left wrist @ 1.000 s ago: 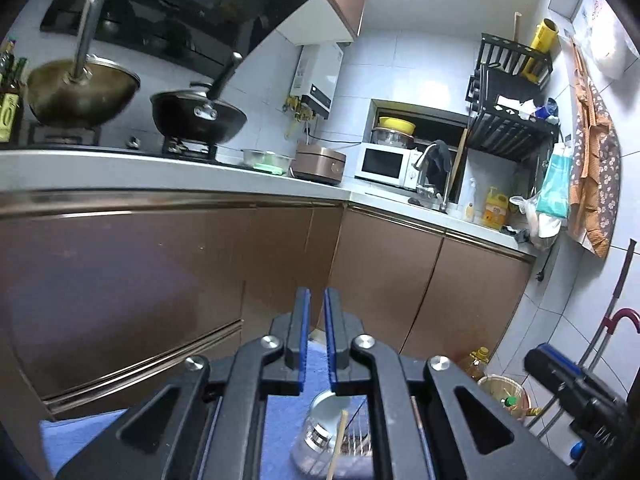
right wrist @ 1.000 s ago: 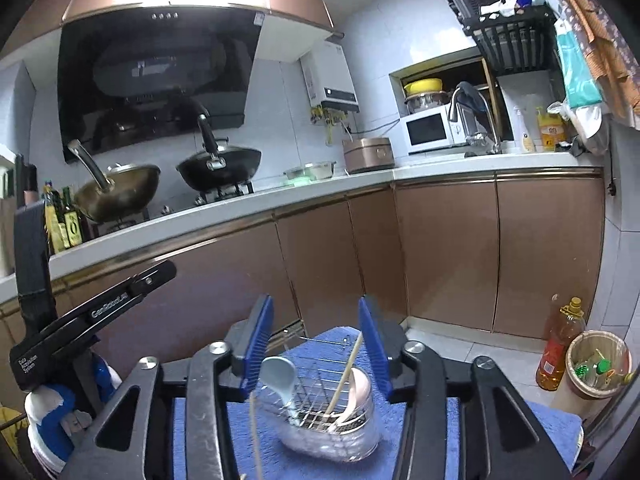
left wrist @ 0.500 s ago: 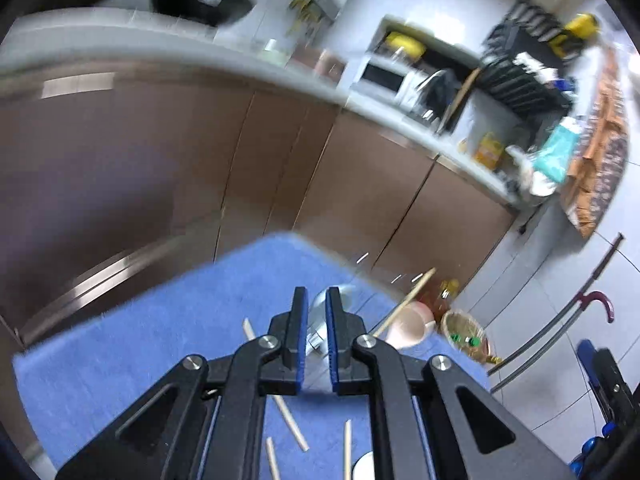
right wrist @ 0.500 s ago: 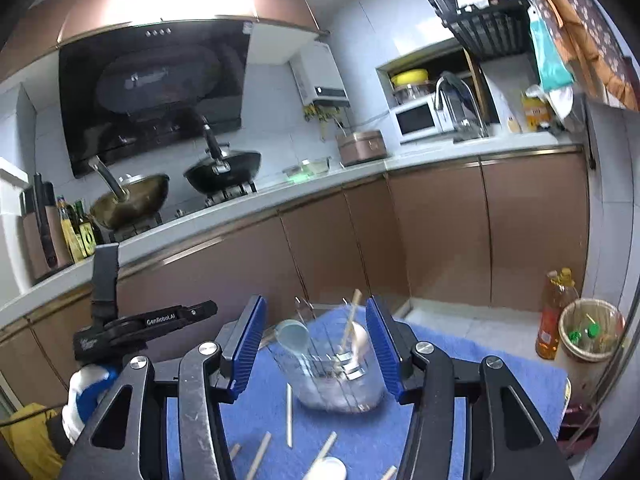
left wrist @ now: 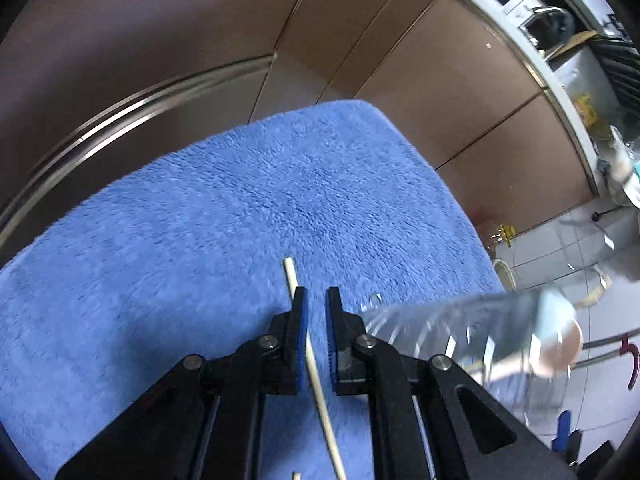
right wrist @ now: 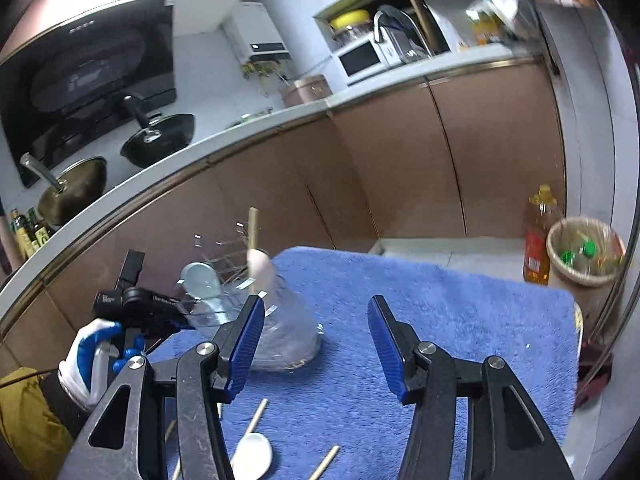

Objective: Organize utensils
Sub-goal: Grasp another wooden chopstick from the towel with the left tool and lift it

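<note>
Left gripper (left wrist: 313, 298) — jaws narrow, straddling a chopstick (left wrist: 310, 354) flat on the blue towel (left wrist: 224, 208); contact unclear. Right gripper (right wrist: 316, 316) — jaws wide, empty. Utensil holder (right wrist: 276, 320) stands just beyond, on the towel.

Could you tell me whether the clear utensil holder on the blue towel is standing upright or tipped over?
Tilted, not upright: the utensil holder leans left toward the left gripper, its base still on the blue towel.
</note>
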`<state>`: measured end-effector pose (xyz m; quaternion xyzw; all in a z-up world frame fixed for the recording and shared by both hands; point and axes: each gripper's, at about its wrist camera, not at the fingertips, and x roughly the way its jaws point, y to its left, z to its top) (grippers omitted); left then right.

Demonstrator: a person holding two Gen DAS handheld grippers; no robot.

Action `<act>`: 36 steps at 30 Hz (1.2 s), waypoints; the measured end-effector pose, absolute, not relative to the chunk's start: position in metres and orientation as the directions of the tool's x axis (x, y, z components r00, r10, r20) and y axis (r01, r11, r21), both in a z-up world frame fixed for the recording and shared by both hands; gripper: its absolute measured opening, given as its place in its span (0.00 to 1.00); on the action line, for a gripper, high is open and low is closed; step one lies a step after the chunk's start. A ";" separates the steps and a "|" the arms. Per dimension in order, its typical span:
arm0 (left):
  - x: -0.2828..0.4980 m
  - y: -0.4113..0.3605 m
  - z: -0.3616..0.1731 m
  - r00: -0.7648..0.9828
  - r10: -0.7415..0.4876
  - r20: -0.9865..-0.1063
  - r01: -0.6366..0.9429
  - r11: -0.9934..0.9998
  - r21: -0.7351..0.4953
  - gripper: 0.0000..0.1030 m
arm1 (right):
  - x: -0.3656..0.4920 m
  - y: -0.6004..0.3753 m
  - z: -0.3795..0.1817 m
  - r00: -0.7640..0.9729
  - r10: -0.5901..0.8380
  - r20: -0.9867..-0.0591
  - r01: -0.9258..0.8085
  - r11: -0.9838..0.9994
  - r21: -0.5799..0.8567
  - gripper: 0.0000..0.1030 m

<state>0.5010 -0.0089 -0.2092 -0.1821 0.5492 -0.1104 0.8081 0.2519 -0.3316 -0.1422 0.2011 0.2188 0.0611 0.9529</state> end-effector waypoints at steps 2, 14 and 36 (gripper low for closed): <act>0.509 -0.017 -0.218 0.343 -0.341 -0.875 -0.035 0.926 -0.375 0.08 | 0.257 -0.340 -0.151 0.896 0.203 -0.394 -0.014 0.901 0.433 0.50; 0.531 -0.023 -0.238 0.261 -0.289 -0.921 -0.083 0.944 -0.320 0.09 | 0.271 -0.360 -0.169 0.915 0.171 -0.366 0.030 0.875 0.484 0.53; 0.384 0.015 -0.066 0.812 -0.402 -0.423 0.149 0.843 -0.517 0.04 | 0.263 -0.377 -0.191 0.917 0.118 -0.382 0.094 0.865 0.492 0.53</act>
